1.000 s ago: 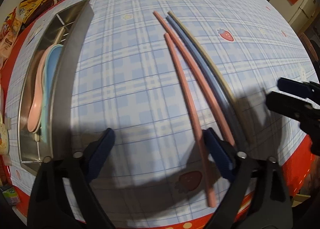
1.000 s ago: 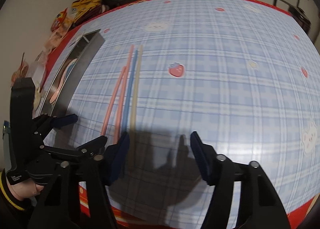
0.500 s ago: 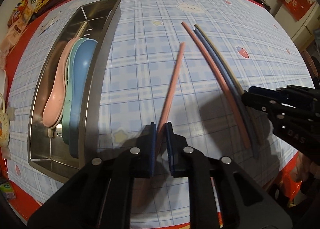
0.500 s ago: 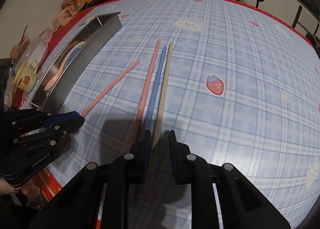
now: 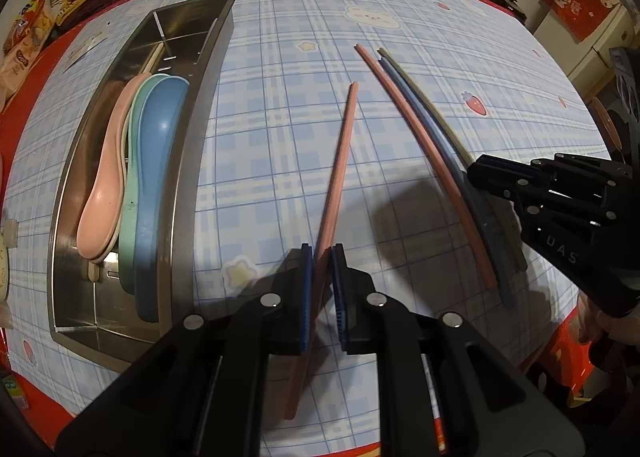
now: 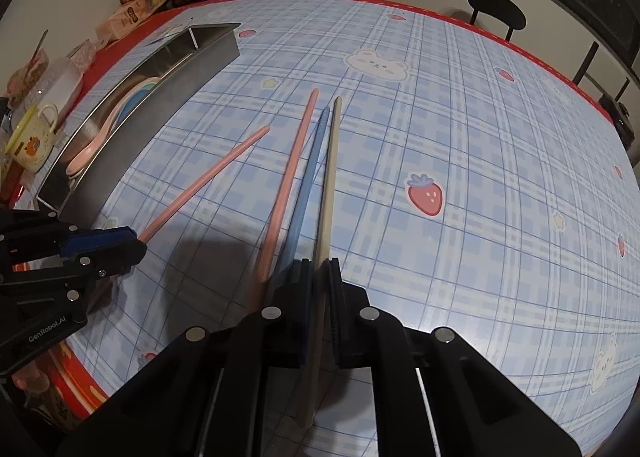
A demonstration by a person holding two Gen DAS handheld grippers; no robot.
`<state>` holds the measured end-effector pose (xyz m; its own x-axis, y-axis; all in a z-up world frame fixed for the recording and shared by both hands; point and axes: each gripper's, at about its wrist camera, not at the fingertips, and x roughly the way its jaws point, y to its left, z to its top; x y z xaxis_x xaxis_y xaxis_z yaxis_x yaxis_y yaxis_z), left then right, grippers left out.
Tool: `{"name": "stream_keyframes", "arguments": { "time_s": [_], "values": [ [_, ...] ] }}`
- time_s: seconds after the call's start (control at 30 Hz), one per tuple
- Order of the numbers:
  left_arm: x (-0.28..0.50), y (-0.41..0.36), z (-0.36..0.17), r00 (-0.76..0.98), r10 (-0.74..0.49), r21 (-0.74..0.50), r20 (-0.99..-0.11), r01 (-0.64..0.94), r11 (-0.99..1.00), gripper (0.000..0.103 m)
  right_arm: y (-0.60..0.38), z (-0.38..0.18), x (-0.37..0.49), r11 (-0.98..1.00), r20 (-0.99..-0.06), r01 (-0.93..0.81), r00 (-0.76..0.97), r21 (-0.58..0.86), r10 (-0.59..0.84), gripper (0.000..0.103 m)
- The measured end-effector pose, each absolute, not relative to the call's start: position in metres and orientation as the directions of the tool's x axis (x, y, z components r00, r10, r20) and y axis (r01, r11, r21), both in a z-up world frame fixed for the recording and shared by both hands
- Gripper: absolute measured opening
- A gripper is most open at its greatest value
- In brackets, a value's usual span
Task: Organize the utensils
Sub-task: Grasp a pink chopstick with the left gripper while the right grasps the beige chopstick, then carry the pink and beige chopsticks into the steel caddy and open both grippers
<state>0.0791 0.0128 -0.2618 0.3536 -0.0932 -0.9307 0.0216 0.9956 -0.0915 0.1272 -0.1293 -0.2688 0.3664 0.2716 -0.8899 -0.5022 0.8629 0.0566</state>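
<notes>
Pink chopstick (image 5: 336,173), swung out from its three neighbours, now sits clamped in the left tool (image 5: 321,257) while the right tool (image 6: 320,269) has clamped the cream chopstick (image 6: 330,177), both ready for lifting toward the steel tray (image 5: 192,145) on the tabletop (image 6: 480,177).

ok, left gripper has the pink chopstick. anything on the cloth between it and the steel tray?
Nothing visible. The left gripper is shut on the pink chopstick, and only bare tablecloth lies between it and the steel tray. The tray's near wall must be cleared; spoons already fill its middle.
</notes>
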Motion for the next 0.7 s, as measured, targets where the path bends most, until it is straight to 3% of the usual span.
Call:
{"name": "stream_keyframes", "arguments": {
  "time_s": [0.43,0.7],
  "values": [
    [0.08,0.016,-0.261,0.35,-0.115,-0.108,-0.93,0.04,0.993,0.015,-0.137,-0.268,0.126,0.868,-0.883,-0.487,0.359,0.098,0.301,0.008],
    [0.082,0.017,-0.261,0.333,-0.126,-0.118,-0.935,0.044,0.992,0.014,-0.161,-0.269,0.139,0.891,-0.872,-0.33,0.273,0.312,0.406,0.007]
  ]
}}
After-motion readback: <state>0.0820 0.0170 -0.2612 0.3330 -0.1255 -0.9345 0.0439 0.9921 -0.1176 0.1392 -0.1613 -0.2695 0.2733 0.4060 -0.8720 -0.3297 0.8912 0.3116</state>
